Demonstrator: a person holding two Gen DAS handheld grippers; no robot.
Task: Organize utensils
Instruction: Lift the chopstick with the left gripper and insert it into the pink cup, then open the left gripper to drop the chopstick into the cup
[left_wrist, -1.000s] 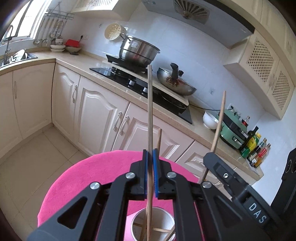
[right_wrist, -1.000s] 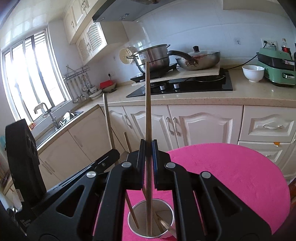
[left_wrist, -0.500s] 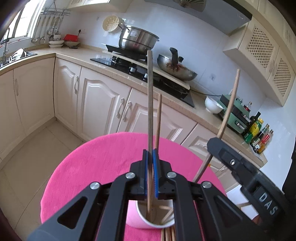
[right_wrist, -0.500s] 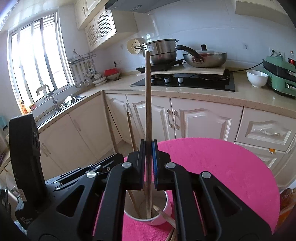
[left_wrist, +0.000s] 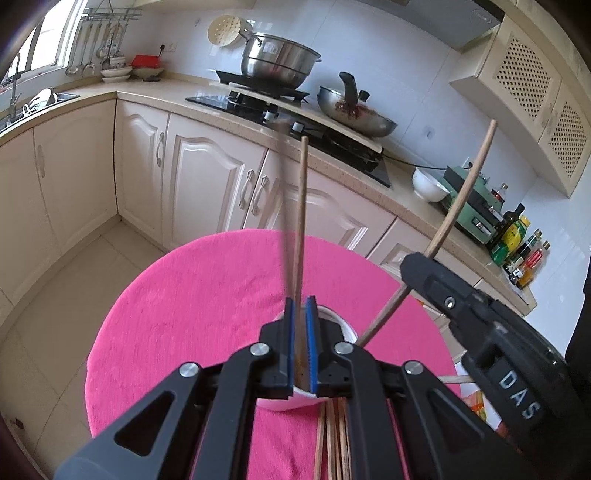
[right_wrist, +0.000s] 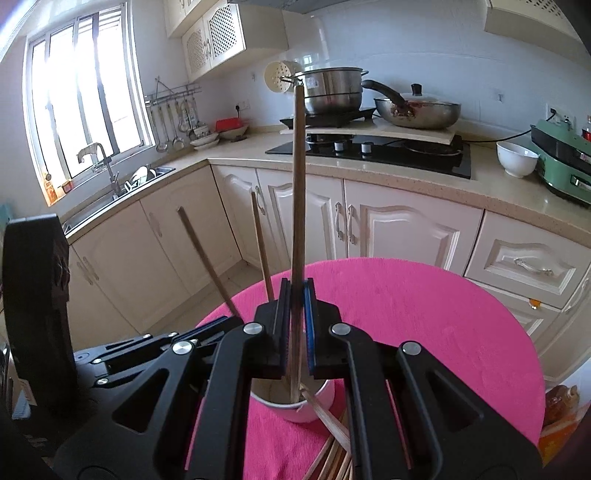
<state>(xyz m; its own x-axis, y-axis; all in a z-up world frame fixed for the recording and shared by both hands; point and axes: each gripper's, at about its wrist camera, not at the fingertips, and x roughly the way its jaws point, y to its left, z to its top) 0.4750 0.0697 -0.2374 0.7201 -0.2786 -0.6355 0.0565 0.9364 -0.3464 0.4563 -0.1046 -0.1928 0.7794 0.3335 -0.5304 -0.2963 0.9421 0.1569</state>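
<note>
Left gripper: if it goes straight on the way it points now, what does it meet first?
Probably the white round cup on the pink tablecloth, directly under the left gripper; its jaws are slightly apart around a thin wooden chopstick. Depth is unclear.

The right claw (right_wrist: 295, 325) sits directly above a white cup (right_wrist: 295, 408), its blue-lined jaws slightly parted around an upright wooden chopstick (right_wrist: 297, 206) whose lower end reaches down into the cup. Whether the pads actually press it is hard to tell. Two more chopsticks (right_wrist: 261, 243) lean out of the cup toward its left. The cup stands on the table (right_wrist: 424, 317), covered in pink cloth. Loose chopsticks (right_wrist: 332, 461) lie just in front of the cup. The left claw (right_wrist: 155, 343) shows left of the cup.
</note>
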